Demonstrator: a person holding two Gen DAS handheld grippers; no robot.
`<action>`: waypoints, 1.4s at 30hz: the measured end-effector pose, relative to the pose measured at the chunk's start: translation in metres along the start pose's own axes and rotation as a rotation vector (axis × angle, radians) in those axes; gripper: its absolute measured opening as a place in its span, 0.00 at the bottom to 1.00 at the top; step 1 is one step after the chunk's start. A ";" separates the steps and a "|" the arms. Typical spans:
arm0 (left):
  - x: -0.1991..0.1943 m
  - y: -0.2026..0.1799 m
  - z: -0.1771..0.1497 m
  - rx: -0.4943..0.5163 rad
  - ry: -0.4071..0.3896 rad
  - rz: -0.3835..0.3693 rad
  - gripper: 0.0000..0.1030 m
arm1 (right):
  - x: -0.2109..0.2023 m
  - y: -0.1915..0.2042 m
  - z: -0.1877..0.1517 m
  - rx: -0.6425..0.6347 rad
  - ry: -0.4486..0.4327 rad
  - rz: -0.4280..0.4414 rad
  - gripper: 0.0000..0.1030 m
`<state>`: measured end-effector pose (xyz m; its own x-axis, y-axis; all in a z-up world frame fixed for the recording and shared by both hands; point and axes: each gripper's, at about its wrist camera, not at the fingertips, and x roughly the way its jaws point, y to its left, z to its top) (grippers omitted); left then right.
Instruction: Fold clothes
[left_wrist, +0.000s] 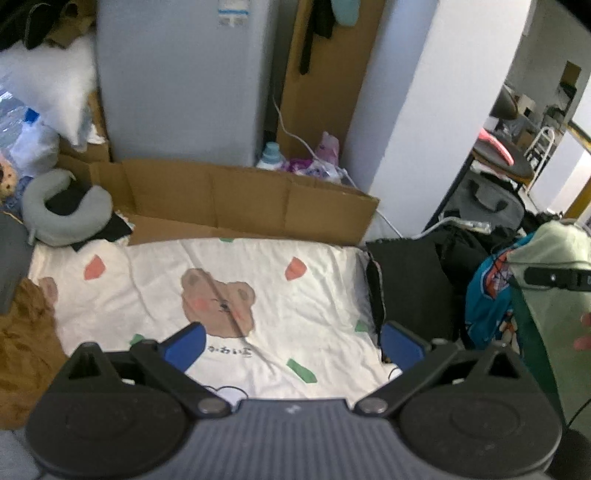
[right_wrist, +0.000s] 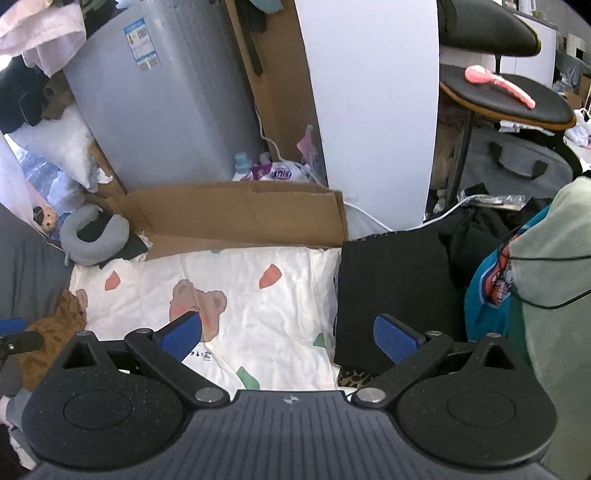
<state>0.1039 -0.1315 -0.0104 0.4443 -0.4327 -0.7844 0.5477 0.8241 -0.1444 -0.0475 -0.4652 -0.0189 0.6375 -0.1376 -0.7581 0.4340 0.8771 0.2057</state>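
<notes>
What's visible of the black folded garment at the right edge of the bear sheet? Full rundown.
The black folded garment is a flat, roughly rectangular stack of matte dark fabric with neat straight edges. It lies at the right side of the cream bear-print sheet, its left edge over the sheet's border. A leopard-print piece peeks out beneath its near corner. Dark clothes crowd behind it, and a teal printed garment sits to its right. The right gripper hovers open near it, not touching.
</notes>
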 end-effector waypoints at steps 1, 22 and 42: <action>-0.008 0.007 0.003 -0.017 0.001 0.013 0.99 | -0.007 0.002 0.003 0.002 0.001 -0.001 0.99; -0.159 0.095 0.032 -0.091 -0.066 0.171 1.00 | -0.124 0.120 0.065 -0.119 -0.067 0.123 0.99; -0.161 0.095 -0.035 -0.204 -0.149 0.255 1.00 | -0.094 0.133 -0.001 -0.143 -0.005 0.133 0.99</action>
<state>0.0594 0.0292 0.0808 0.6551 -0.2400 -0.7165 0.2596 0.9620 -0.0849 -0.0499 -0.3352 0.0794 0.6862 -0.0184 -0.7272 0.2513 0.9441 0.2132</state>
